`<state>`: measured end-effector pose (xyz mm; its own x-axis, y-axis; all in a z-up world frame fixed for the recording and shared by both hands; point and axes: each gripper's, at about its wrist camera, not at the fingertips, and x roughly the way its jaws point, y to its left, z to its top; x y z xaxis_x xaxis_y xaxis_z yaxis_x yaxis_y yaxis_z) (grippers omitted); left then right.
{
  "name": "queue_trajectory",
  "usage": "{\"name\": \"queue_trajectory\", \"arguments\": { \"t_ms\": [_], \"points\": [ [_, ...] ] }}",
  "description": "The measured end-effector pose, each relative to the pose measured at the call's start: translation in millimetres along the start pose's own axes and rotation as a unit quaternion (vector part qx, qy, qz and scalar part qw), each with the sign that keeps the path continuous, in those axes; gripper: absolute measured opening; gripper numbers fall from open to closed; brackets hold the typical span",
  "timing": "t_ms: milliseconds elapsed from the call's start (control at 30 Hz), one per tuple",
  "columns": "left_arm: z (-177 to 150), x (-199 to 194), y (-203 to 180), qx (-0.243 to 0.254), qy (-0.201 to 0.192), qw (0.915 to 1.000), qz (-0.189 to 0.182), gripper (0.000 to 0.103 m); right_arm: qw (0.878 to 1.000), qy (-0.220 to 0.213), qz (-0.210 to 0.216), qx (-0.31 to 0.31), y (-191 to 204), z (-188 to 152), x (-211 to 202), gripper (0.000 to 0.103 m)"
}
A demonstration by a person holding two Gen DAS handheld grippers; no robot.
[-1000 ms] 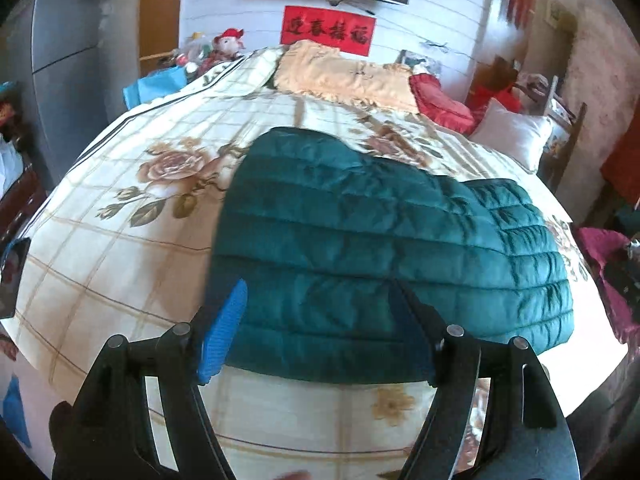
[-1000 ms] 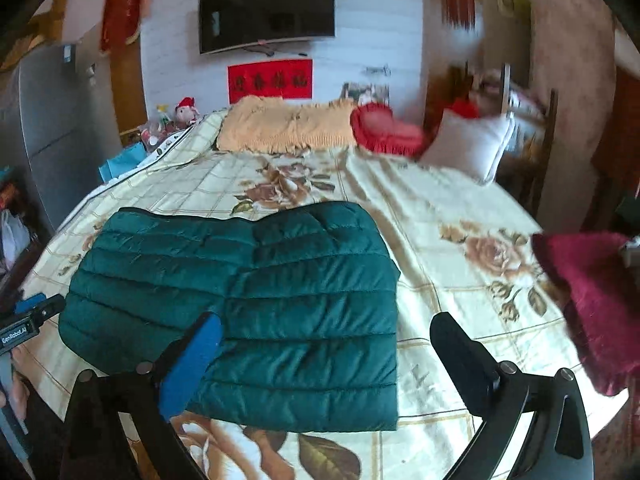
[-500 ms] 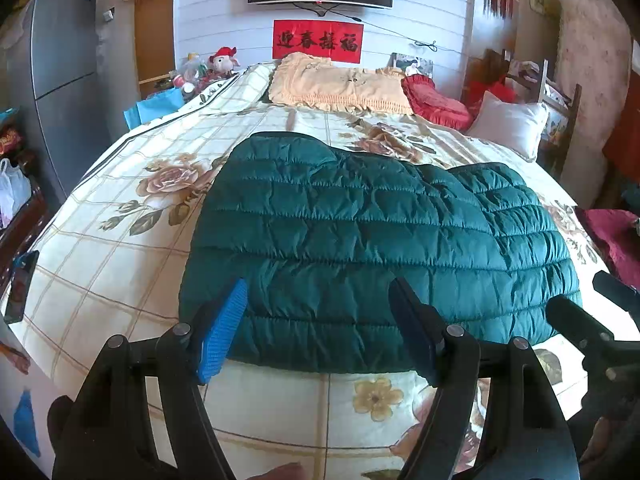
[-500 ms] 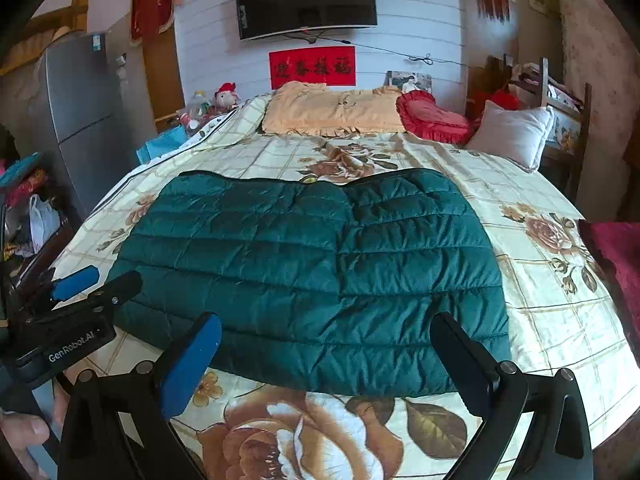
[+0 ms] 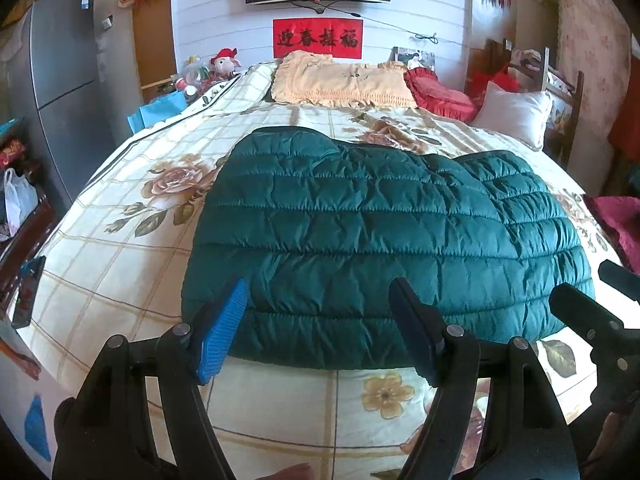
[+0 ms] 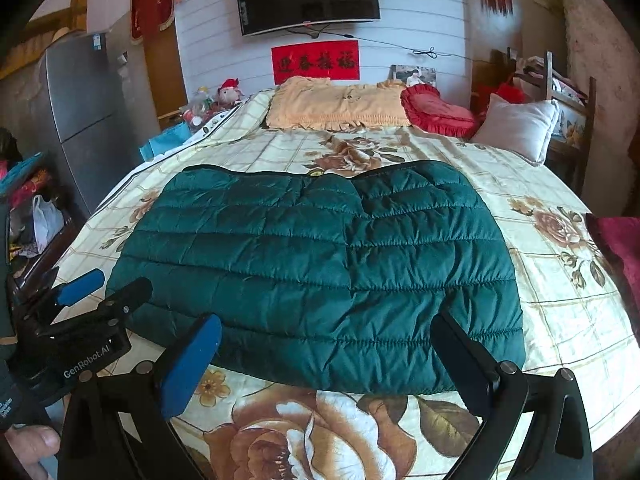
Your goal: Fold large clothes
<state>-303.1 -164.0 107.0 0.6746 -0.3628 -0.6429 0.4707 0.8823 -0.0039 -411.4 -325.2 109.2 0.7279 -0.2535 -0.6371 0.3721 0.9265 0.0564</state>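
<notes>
A dark green quilted puffer jacket lies folded flat on the floral bed sheet; it also shows in the right wrist view. My left gripper is open and empty, hovering just before the jacket's near hem. My right gripper is open and empty, also at the near hem. The left gripper shows at the left of the right wrist view. The right gripper's fingers show at the right of the left wrist view.
A cream pillow, a red cushion and a white pillow lie at the bed's head. A grey fridge stands left. A dark red cloth lies at the right bed edge.
Both grippers have drawn back and swung toward the middle of the jacket's near hem. The jacket lies unmoved. Both grippers stay open.
</notes>
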Motion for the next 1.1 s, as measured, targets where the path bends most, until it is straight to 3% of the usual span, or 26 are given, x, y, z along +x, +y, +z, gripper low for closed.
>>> {"name": "queue_trajectory", "arguments": {
  "t_ms": [233, 1100],
  "points": [
    [-0.6, -0.9, -7.2, 0.024, -0.005, 0.9991, 0.034, 0.074, 1.0, 0.005, 0.007, 0.006, -1.9, -1.3, 1.1, 0.103],
    [-0.7, -5.3, -1.0, 0.012, -0.012, 0.9996, 0.022, 0.074, 1.0, 0.006, 0.009, 0.005, 2.3, -4.0, 2.6, 0.103]
  ]
}}
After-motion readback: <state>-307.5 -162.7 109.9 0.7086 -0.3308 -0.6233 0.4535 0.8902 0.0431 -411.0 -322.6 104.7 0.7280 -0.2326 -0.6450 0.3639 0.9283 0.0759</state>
